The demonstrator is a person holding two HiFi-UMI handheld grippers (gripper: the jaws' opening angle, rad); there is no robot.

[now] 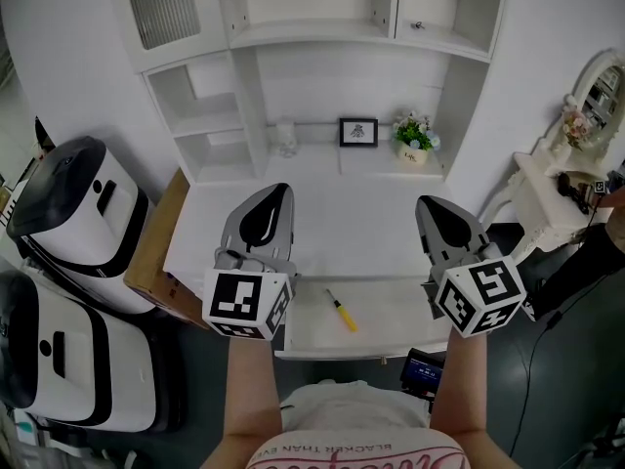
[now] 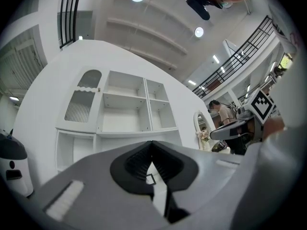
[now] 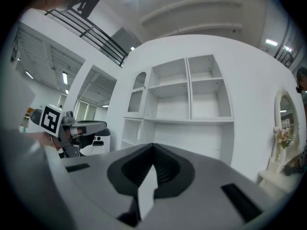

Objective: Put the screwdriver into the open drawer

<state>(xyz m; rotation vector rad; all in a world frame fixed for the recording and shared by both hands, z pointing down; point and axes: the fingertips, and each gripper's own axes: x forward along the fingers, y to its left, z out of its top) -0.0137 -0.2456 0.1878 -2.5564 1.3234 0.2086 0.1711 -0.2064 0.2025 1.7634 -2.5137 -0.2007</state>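
Screwdriver [image 1: 342,313] is seen in the open drawer [image 1: 391,313], tip barely made out. It is placed at five o'clock of the left gripper [image 1: 275,192], seven of the right gripper [image 1: 431,204]; both are closed, empty.

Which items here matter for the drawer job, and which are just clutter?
Job: screwdriver, lying in the open drawer; left gripper and right gripper, both shut, empty.
Lying about: picture frame, flower pot, cardboard box.
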